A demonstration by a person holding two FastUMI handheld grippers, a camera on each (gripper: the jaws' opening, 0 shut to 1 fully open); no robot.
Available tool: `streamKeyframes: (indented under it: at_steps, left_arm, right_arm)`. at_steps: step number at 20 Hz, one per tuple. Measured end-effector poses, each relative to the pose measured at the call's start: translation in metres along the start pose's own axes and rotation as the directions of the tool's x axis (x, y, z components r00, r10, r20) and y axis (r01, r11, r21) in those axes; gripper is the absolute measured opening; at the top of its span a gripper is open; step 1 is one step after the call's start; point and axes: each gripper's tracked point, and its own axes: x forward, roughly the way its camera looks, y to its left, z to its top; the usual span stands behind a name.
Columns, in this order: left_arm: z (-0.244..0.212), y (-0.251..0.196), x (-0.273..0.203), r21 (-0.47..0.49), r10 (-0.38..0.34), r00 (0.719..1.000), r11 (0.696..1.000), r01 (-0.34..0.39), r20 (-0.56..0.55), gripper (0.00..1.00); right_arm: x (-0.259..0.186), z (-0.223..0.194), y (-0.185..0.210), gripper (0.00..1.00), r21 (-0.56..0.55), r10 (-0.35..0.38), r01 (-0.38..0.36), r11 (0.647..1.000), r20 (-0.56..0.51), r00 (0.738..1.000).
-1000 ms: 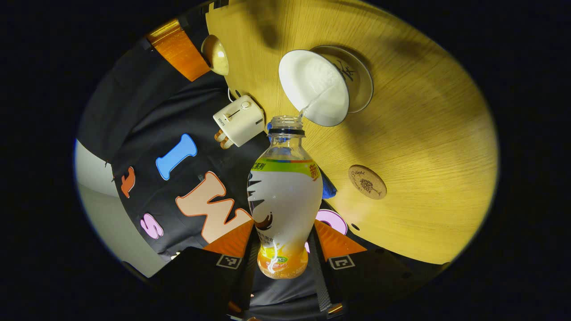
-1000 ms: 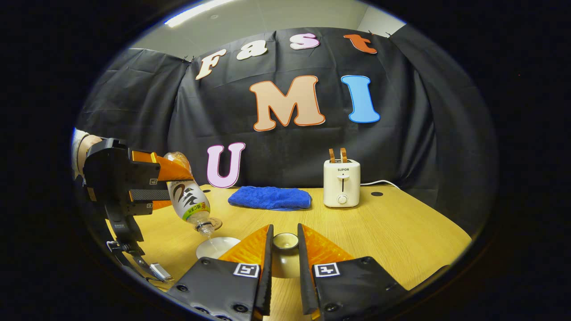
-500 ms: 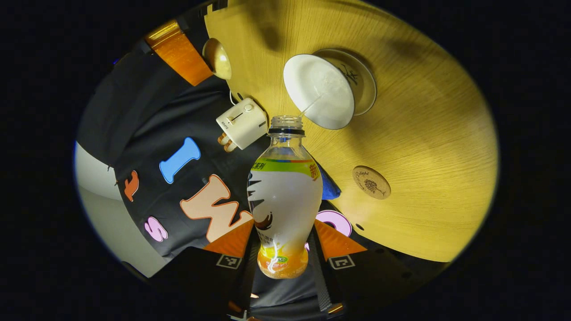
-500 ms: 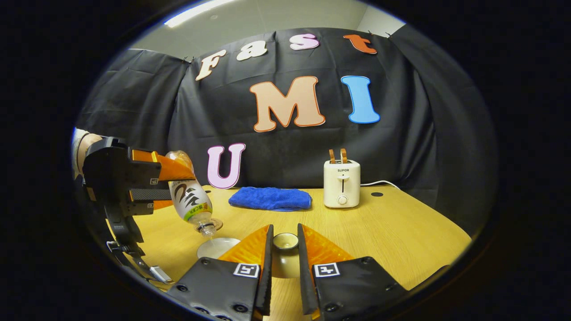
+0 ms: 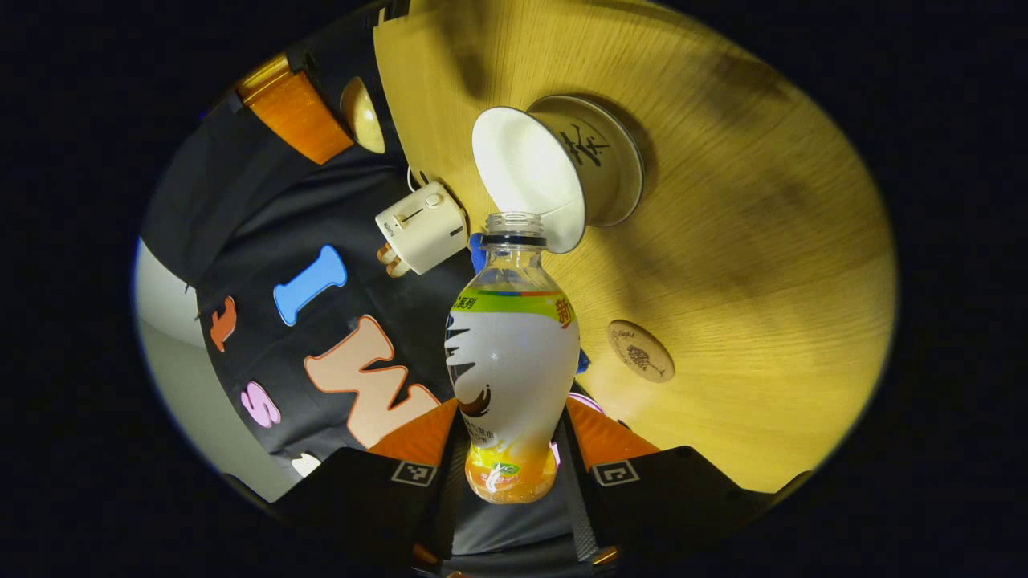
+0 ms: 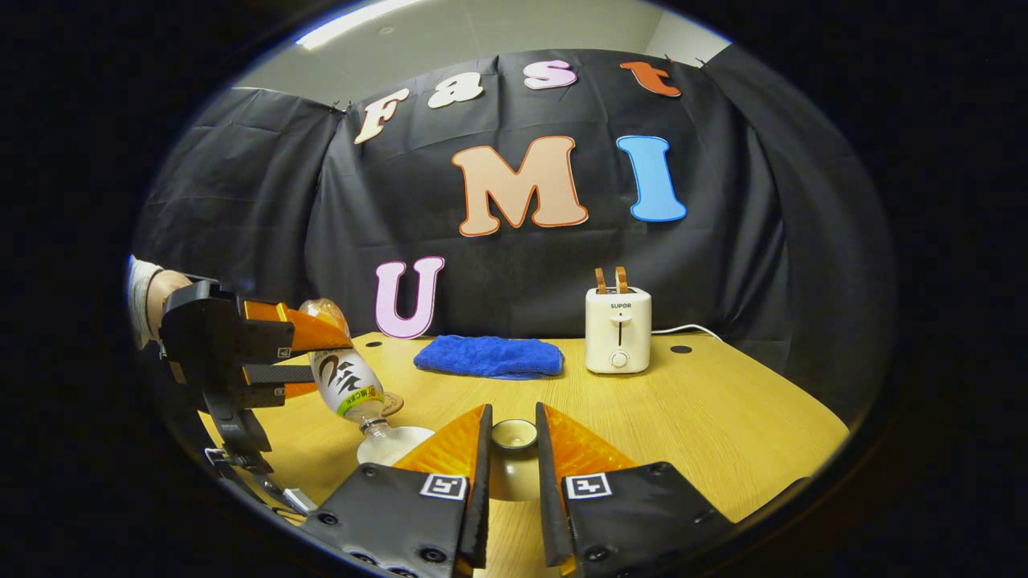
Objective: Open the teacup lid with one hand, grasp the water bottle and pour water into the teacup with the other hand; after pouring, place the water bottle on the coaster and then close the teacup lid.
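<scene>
— Two tools, both full?
— Yes. Nearest, the right tool (image 6: 511, 449) pinches the teacup lid (image 6: 514, 437) between its fingers, above the surface (image 6: 723, 417). The left tool (image 5: 507, 457) clamps the water bottle (image 5: 511, 361), tipped with its open mouth at the teacup (image 5: 554, 172) rim.
— And farther off?
— The coaster (image 5: 640, 351) lies bare near the cup; a blue cloth (image 6: 488, 356) and a toaster (image 6: 618, 329) sit by the back wall.

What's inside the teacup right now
In the left gripper view the teacup gapes open, lid off. Its white inner wall shows, with the water bottle neck at its rim. No water is discernible against the white, and the bottle mouth covers the near edge.
</scene>
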Motion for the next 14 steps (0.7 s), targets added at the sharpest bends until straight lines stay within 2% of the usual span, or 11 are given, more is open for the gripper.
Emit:
streamKeyframes:
  at_steps: [3,7,11,14]
  left_arm:
    - [0.000,-0.012,0.001,-0.126,-0.033,0.999,0.991,0.036,0.021,0.55]
    - [0.007,-0.017,0.000,-0.329,-0.031,0.998,0.943,0.050,0.061,0.55]
    - [0.013,-0.020,-0.005,-0.480,-0.005,0.997,0.876,0.043,0.080,0.54]
    - [0.020,-0.022,-0.003,-0.602,0.018,0.995,0.797,0.044,0.096,0.54]
  right_arm:
    - [0.001,-0.001,0.001,0.32,0.000,0.000,0.000,1.000,-0.004,1.000]
    - [0.002,-0.004,0.001,0.31,0.000,0.001,-0.001,1.000,-0.011,1.000]
    - [0.002,-0.004,0.002,0.32,-0.003,0.002,-0.002,1.000,-0.009,1.000]
    - [0.001,-0.004,0.004,0.32,0.000,0.006,-0.006,1.000,-0.009,1.000]
